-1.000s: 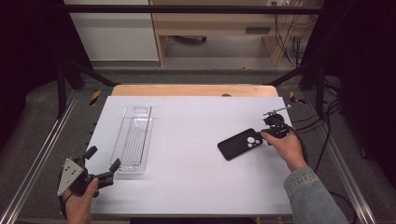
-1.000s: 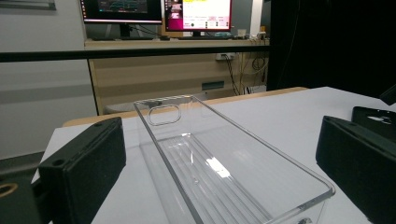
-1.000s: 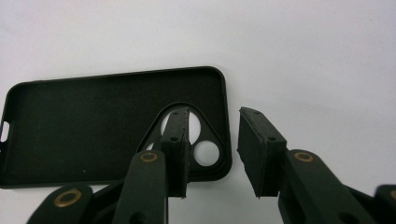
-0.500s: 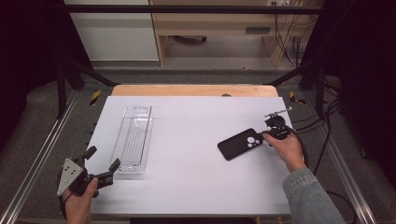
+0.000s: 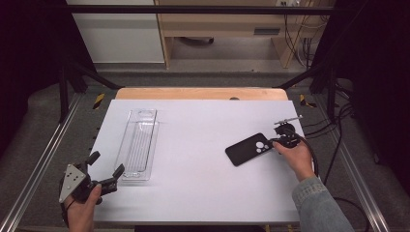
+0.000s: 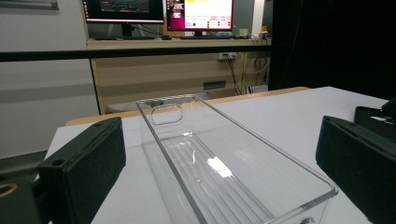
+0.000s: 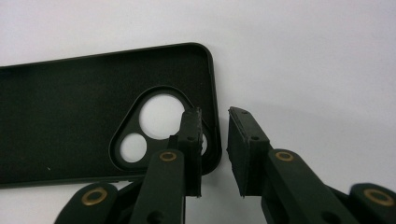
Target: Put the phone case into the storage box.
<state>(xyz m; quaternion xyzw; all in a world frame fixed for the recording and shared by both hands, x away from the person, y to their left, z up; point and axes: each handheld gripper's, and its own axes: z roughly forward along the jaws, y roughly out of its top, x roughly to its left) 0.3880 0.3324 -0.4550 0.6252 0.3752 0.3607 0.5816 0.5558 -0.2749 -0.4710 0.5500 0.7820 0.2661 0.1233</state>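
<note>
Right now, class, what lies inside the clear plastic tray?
Nothing: the clear plastic tray shows only its own ribbed floor, with the white table visible through it. No part of its inside is covered.

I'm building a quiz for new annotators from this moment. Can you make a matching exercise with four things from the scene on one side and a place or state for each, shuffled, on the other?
Things:
1. phone case
2. clear tray
3. left gripper
4. right gripper

Places or states:
A. jaws wide apart, at the tray's near end
B. black, flat on the table's right side, camera cutout towards the person's right hand
C. see-through, empty, long side running away from the person
D. jaws just closing over the case's short edge, one in the camera cutout, one outside the edge

Pairs: 1-B, 2-C, 3-A, 4-D
</note>
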